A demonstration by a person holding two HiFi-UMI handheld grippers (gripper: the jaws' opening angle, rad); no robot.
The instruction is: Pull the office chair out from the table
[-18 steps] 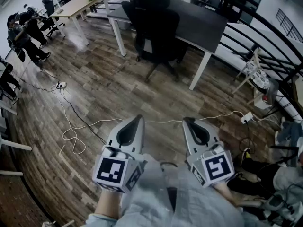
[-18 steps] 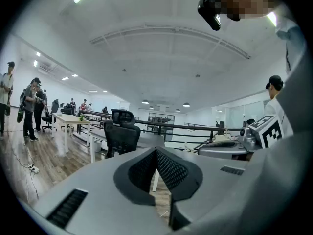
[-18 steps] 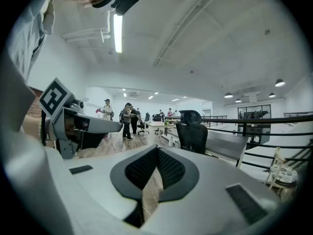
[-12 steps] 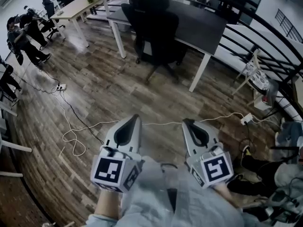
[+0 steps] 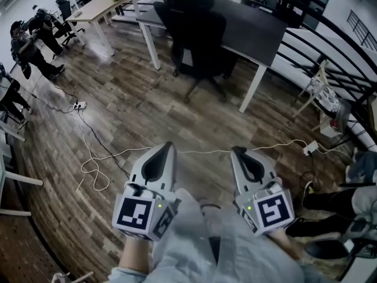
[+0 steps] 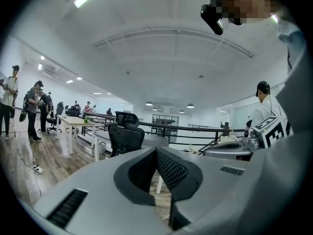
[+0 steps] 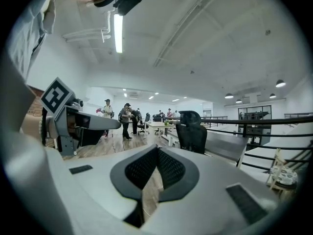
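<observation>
While the chair (image 5: 197, 37) stands tucked against the surface (image 5: 259, 34), nothing of the pull looks done. The left gripper (image 5: 166, 149) and right gripper (image 5: 237, 152) hang side by side well apart from it, jaws clenched on nothing, so the approach, the grasp and the pull itself all remain.

- Floor (image 5: 135, 111): dark wood planks, glossy patch at far left.
- White cables (image 5: 94, 164) loop across it and run to a power strip (image 5: 78, 105) at left.
- Black railing (image 5: 330, 46) curves along the right side.
- Pale-topped bench (image 5: 97, 7) on white legs at far left, with people (image 5: 26, 46) standing near it.
- Walls (image 6: 63, 89) and ceiling are white. One tube light (image 7: 118, 33), round downlights (image 7: 280, 83) further back.
</observation>
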